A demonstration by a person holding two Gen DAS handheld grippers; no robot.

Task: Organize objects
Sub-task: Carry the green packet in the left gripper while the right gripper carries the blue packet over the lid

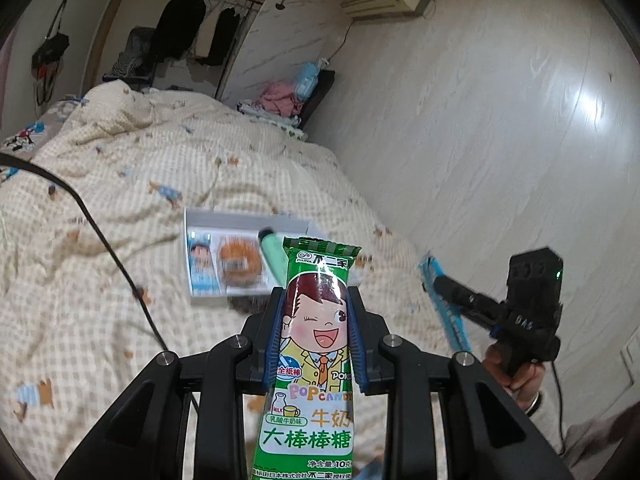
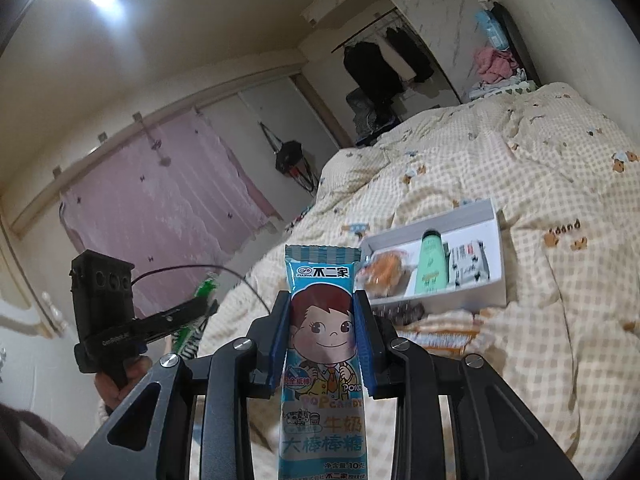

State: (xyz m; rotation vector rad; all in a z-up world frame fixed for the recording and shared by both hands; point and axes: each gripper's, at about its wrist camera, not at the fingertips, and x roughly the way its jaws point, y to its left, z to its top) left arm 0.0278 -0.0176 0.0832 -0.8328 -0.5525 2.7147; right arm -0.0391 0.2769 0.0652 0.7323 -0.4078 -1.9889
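Two grippers, both pinching candy. Left gripper [image 1: 316,320]: blue pads pressed on a green foil lollipop packet [image 1: 316,340] with a winking cartoon face, held upright. Right gripper [image 2: 322,332]: pads clamped on a light-blue foil lollipop packet [image 2: 322,344] of the same brand, also upright. Beyond both, on a cream checked quilt [image 1: 120,200] with small bear prints: a shallow white rectangular tray [image 2: 494,240], holding a wrapped orange-brown round pastry [image 2: 384,270], a mint-green tube [image 2: 430,268] and a white printed packet [image 2: 470,266] side by side. Dark small item just at the tray's near edge, too blurred to name. Black cable [image 1: 100,236] trailing across the quilt at left.
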